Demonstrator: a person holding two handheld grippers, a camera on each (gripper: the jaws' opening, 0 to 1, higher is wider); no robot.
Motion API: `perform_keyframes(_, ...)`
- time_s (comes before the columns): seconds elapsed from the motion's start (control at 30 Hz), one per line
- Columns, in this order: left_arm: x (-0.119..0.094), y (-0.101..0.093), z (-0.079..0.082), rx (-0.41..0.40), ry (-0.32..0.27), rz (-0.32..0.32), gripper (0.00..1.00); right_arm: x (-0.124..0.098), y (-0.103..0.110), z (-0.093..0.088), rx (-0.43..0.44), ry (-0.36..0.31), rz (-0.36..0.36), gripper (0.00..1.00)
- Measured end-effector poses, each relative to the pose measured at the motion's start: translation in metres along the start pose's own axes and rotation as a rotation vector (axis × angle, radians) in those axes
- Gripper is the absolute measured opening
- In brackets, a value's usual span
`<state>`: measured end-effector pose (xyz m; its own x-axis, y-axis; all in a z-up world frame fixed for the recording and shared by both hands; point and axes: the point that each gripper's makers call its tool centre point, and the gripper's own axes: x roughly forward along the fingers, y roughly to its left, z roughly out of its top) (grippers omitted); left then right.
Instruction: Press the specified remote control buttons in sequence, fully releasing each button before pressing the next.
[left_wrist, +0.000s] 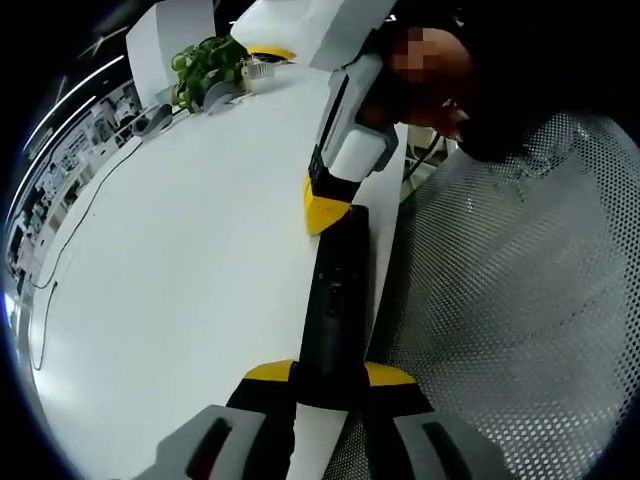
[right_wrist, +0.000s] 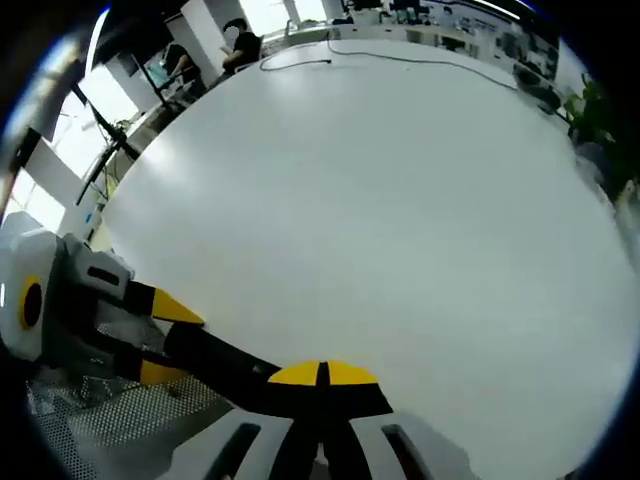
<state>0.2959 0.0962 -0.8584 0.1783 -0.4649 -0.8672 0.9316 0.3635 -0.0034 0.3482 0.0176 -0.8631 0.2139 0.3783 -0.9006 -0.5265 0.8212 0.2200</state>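
A long black remote control (left_wrist: 335, 295) runs along the white table's (left_wrist: 190, 260) near edge. My left gripper (left_wrist: 330, 374) is shut on its near end, one yellow-tipped jaw on each side. My right gripper (left_wrist: 325, 212) comes in from above with its yellow tips together, resting on the remote's far end. In the right gripper view, my right gripper (right_wrist: 322, 374) is shut with its tips down on the remote (right_wrist: 220, 360). The remote reaches left to my left gripper (right_wrist: 165, 340), which clamps it. The buttons under the tips are hidden.
A grey mesh chair (left_wrist: 520, 300) sits just beyond the table edge, beside the remote. A potted plant (left_wrist: 205, 65) and small items stand at the far end. A thin cable (left_wrist: 70, 230) trails along the table's far side. A seated person (right_wrist: 240, 40) is at another desk.
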Motion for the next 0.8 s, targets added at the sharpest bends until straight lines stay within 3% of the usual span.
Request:
perform_keyframes(0.2, 0.000, 0.000, 0.000, -0.001, 0.002, -0.001, 0.24, 0.000, 0.001, 0.000, -0.027, 0.002, -0.010, 0.00)
perform_keyframes(0.33, 0.000, 0.000, 0.000, -0.009, 0.004, -0.001, 0.24, -0.002, 0.001, -0.003, -0.021, 0.040, -0.011, 0.00)
perform_keyframes(0.8, 0.001, 0.001, 0.000, -0.016, 0.007, 0.004, 0.24, -0.013, 0.013, -0.009, 0.062, 0.076, 0.074, 0.00)
